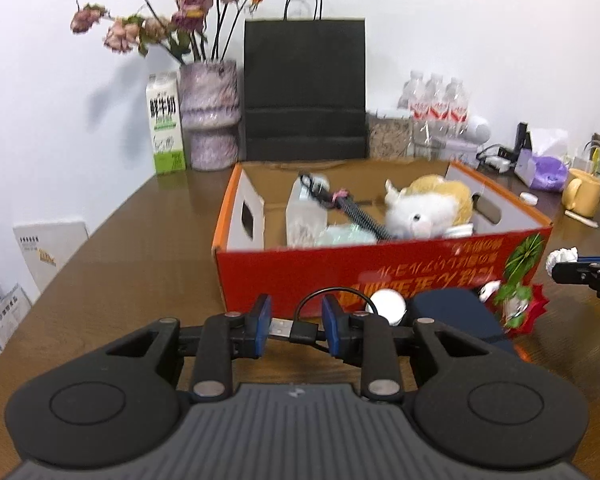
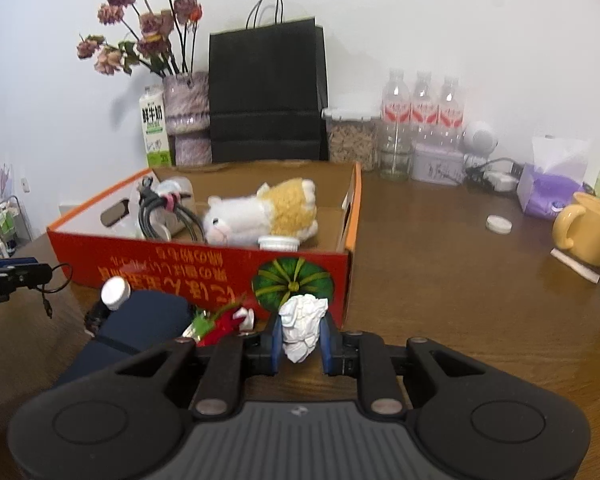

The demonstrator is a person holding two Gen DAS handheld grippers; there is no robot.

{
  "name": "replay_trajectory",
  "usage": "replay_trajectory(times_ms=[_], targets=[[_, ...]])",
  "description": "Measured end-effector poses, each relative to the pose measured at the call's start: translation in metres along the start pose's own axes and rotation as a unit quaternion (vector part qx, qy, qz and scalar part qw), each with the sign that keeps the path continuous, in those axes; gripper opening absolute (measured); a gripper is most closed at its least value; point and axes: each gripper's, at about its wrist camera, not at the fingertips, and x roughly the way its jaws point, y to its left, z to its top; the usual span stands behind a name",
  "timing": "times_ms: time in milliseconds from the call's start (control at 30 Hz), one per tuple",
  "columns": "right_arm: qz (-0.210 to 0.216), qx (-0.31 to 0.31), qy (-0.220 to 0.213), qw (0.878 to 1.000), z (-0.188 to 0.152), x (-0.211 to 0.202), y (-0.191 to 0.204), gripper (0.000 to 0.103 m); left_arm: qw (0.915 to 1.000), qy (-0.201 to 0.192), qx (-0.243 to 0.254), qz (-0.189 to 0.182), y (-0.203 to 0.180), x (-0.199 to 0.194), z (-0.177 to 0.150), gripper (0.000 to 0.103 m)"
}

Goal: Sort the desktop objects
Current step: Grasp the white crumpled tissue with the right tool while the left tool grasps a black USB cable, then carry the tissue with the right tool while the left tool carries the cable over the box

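In the left wrist view my left gripper [image 1: 297, 320] is shut on a short black USB cable [image 1: 300, 332], whose silver plug lies between the blue pads, just in front of the red cardboard box [image 1: 292, 272]. In the right wrist view my right gripper [image 2: 302, 334] is shut on a crumpled white paper ball [image 2: 305, 314], near the box's [image 2: 180, 264] pumpkin picture. The box holds a white-and-yellow plush toy [image 2: 260, 216], coiled cables [image 2: 156, 204] and a small white jar [image 2: 279, 243]. Each gripper also shows in the other view: the right gripper [image 1: 568, 266], the left gripper [image 2: 20, 274].
A navy pouch [image 2: 140, 320], a white-capped bottle [image 2: 115, 291] and a red-green wrapper [image 2: 220, 322] lie before the box. Behind it stand a black paper bag [image 1: 304, 88], a flower vase [image 1: 210, 116], a milk carton [image 1: 165, 124] and water bottles [image 2: 422, 112]. A yellow mug [image 2: 586, 228], tissue box [image 2: 548, 192] and white lid [image 2: 499, 224] sit right.
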Motion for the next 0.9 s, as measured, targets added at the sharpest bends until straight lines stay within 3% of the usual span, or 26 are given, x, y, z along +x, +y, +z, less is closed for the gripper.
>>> replay_trajectory(times_ms=[267, 500, 900], targets=[[0.006, -0.005, -0.047, 0.999, 0.026, -0.017, 0.006, 0.018, 0.9988, -0.049, 0.0, -0.007, -0.004, -0.013, 0.026, 0.028], [0.019, -0.006, -0.066, 0.998, 0.049, -0.004, 0.017, 0.018, 0.9961, -0.088, -0.006, 0.005, -0.008, -0.006, 0.049, 0.028], [0.029, 0.01, -0.044, 0.999, 0.063, 0.059, 0.03, 0.018, 0.9968, -0.064, -0.03, 0.038, -0.006, 0.057, 0.051, 0.028]])
